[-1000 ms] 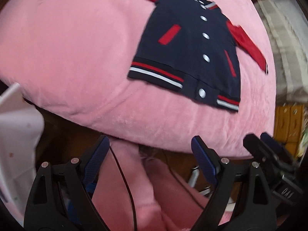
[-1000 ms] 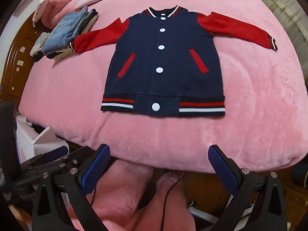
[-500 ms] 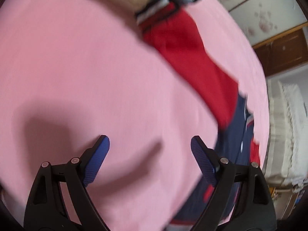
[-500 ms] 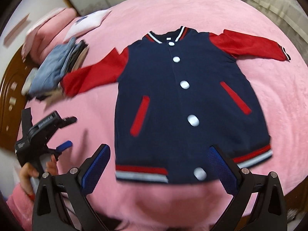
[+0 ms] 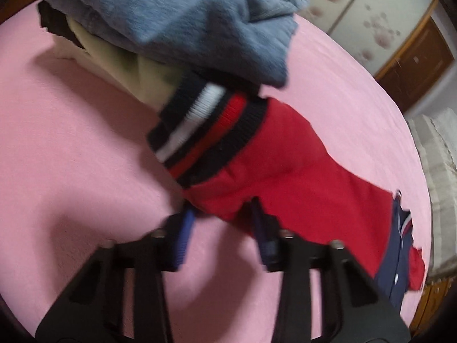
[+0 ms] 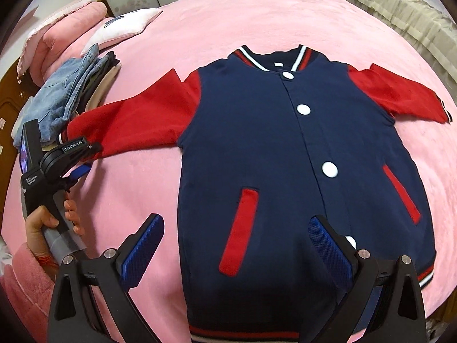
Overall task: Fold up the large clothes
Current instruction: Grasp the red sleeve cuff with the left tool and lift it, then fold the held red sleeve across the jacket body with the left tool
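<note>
A navy varsity jacket (image 6: 285, 171) with red sleeves lies flat, front up, on the pink bed cover (image 6: 200, 14). My left gripper (image 5: 222, 217) is at the edge of the jacket's red left sleeve (image 5: 285, 177), just below the striped cuff (image 5: 205, 131); its jaws stand narrowly apart around the sleeve edge, blurred. The left gripper also shows in the right wrist view (image 6: 82, 157) at that sleeve's end (image 6: 137, 123). My right gripper (image 6: 237, 243) is open and empty, hovering above the jacket's lower front.
A stack of folded clothes with blue jeans on top (image 6: 65, 91) (image 5: 182, 14) touches the cuff. Pink and white pillows (image 6: 85, 25) lie behind it. A beige cover (image 6: 414, 14) sits at the far right. Wooden furniture stands beyond the bed.
My left gripper has moved in to the sleeve by the cuff and its jaws have narrowed. My right gripper has moved forward over the jacket's lower front.
</note>
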The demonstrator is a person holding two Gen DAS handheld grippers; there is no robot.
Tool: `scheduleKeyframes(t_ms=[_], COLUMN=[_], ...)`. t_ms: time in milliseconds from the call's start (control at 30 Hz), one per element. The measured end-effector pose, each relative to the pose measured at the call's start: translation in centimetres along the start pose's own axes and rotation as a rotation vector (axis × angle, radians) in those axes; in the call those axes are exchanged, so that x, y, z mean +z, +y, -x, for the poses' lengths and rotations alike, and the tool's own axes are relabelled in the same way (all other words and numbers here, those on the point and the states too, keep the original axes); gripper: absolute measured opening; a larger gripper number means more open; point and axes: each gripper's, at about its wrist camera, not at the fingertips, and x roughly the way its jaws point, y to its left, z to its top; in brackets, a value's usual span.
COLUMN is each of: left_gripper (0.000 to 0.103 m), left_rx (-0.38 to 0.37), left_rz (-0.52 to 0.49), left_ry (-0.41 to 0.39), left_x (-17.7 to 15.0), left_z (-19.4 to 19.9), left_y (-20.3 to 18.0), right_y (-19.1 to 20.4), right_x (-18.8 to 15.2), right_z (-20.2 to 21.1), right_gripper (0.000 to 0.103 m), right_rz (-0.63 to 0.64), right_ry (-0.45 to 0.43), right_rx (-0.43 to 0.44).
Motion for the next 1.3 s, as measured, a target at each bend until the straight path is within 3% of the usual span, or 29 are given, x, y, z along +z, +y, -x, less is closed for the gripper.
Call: scheduleKeyframes(t_ms=[67, 167, 300, 500, 600, 733, 800, 933, 1000, 1067, 1133, 1200, 1267, 1300], left_gripper=[0.011, 0.002, 0.001, 0.001, 0.001, 0.001, 0.001, 0.001, 0.002, 0.002, 0.004, 0.017, 0.079, 0.084], left_rx=[-0.002, 0.003, 0.043, 0.041, 0.025, -0.022, -0.067, -0.182, -0.239, -0.235, -0.21, -0.192, -0.142, -0.116], left_rz=[0.025, 0.024, -0.04, -0.114, -0.197, -0.335, -0.405, -0.592, -0.703, -0.765, -0.783, -0.759, -0.702, -0.665], left_ry=[-0.022, -0.045, -0.12, -0.236, -0.281, -0.302, -0.28, -0.183, -0.031, 0.112, 0.171, 0.185, 0.192, 0.183], left_x=[0.8, 1.9, 2.2, 3.5, 1.5, -5.0, -6.4, -12.8, -15.3, -16.8, -17.8, -18.0, -17.3, -16.9], left_z=[0.0, 0.4, 2.3, 6.0, 7.6, 12.2, 12.2, 12.7, 11.0, 9.6, 9.5, 10.1, 10.7, 11.0], left_y=[0.4, 0.3, -2.3, -8.1, -12.0, -17.0, -20.2, -26.8, -29.8, -31.7, -32.7, -32.6, -31.6, -30.9], right_y=[0.0, -0.6, -2.0, -6.2, -8.6, -12.3, -14.2, -18.0, -19.6, -20.9, -22.1, -22.4, -22.2, -21.6], right_x=[0.4, 0.5, 1.0, 2.4, 3.1, 4.0, 4.3, 4.9, 5.1, 5.3, 5.7, 6.0, 6.6, 7.0], right_z=[-0.6, -0.6, -0.8, 0.8, 1.9, 3.2, 3.8, 4.5, 4.5, 4.3, 3.7, 3.0, 2.2, 1.9], right_gripper=[0.103, 0.103, 0.103, 0.103, 0.103, 0.103, 0.103, 0.103, 0.103, 0.103, 0.103, 0.103, 0.103, 0.103], right_rz=[-0.003, -0.007, 0.014, 0.016, 0.006, -0.021, -0.044, -0.089, -0.101, -0.107, -0.106, -0.094, -0.072, -0.052], right_ry=[-0.002, -0.011, -0.012, -0.053, -0.077, -0.104, -0.118, -0.14, -0.145, -0.142, -0.118, -0.098, -0.08, -0.074], right_rx=[0.002, 0.008, 0.035, 0.05, 0.046, 0.042, 0.036, 0.02, 0.011, 0.01, 0.02, 0.053, 0.101, 0.133])
